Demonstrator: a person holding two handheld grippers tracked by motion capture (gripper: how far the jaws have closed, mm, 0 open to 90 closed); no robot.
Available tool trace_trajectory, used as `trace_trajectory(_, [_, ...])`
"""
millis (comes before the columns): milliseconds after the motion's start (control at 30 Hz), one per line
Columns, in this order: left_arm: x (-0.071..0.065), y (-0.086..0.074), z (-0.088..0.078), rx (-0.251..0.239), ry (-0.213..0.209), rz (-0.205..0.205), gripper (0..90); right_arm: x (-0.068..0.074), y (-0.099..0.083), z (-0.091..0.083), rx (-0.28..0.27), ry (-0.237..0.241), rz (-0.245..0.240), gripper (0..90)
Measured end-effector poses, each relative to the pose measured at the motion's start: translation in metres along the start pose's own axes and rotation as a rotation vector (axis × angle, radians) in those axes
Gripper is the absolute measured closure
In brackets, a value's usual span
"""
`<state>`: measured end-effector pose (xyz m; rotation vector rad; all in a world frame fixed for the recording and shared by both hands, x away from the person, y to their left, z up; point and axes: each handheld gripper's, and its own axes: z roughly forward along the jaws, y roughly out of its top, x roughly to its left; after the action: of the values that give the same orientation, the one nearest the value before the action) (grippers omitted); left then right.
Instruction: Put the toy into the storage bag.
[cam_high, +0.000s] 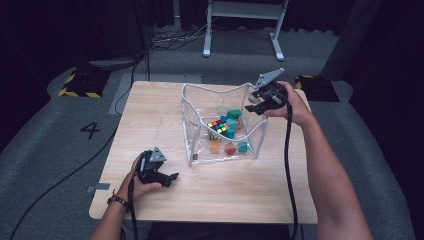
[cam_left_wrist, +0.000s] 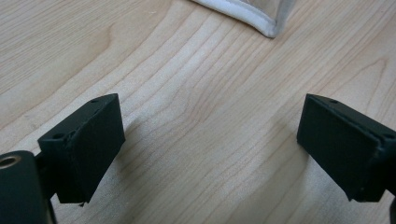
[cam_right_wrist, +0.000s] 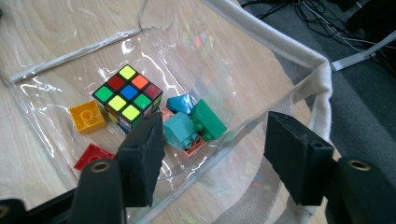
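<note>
- up top, the right gripper (cam_high: 256, 102) hangs over the far right corner of a clear plastic bin (cam_high: 189, 131) with a white padded rim, its jaws spread apart and nothing pinched between them.
- seen from the right gripper view, those two black jaws straddle the bin's right wall from above, one inside and one towards the rim (cam_right_wrist: 299, 51); whether either pad touches the plastic i cannot tell.
- on the bin floor sits a rubik's cube (cam_right_wrist: 127, 96), coloured face up, roughly in the middle.
- just beside the cube on its near side lie a teal brick (cam_right_wrist: 181, 129), a green brick (cam_right_wrist: 208, 120) and a small blue piece (cam_right_wrist: 180, 103), bunched together and touching, over a salmon-coloured brick (cam_right_wrist: 196, 145).
- a yellow brick (cam_right_wrist: 87, 116) lies flat beside the cube's other side, and a red brick (cam_right_wrist: 91, 156) lies near it, partly behind the jaw.
- meanwhile the left gripper (cam_high: 170, 179) rests low on the wooden table (cam_high: 150, 110), in front of the bin's near left corner and apart from it.
- its jaws stand released and wide, with bare wood grain (cam_left_wrist: 205, 116) between them; the bin's white corner seam (cam_left_wrist: 261, 25) shows just beyond.
</note>
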<state>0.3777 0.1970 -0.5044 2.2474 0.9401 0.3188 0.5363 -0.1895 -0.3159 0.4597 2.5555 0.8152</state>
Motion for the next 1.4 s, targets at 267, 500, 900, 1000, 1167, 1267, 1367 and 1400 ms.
trace_trajectory(267, [0.0, 0.0, 0.0, -0.005, 0.003, 0.007, 7.7, 0.004, -0.002, -0.007, -0.047, -0.017, 0.032, 31.2])
trace_trajectory(500, [0.0, 0.0, 0.0, 0.005, -0.002, -0.004, 7.7, 0.007, -0.008, -0.018, -0.083, -0.021, 0.05, 28.5])
trace_trajectory(900, [0.0, 0.0, 0.0, 0.0, 0.0, 0.001, 7.7, 0.007, -0.016, -0.036, -0.153, -0.053, 0.086, 26.2])
trace_trajectory(1000, [0.0, 0.0, 0.0, -0.002, 0.0, 0.002, 7.7, 0.007, -0.018, -0.042, -0.172, -0.073, 0.104, 25.4])
trace_trajectory(1167, [0.0, 0.0, 0.0, 0.0, 0.0, 0.0, 7.7, 0.01, -0.025, -0.053, -0.211, -0.098, 0.138, 25.4])
trace_trajectory(1267, [0.0, 0.0, 0.0, -0.002, -0.001, 0.002, 7.7, 0.012, -0.03, -0.059, -0.221, -0.104, 0.154, 25.4])
trace_trajectory(1367, [0.0, 0.0, 0.0, 0.0, 0.001, 0.001, 7.7, 0.012, -0.039, -0.065, -0.239, -0.109, 0.163, 25.4])
trace_trajectory(1400, [0.0, 0.0, 0.0, 0.002, -0.001, -0.002, 7.7, 0.012, -0.042, -0.067, -0.241, -0.111, 0.168, 25.5])
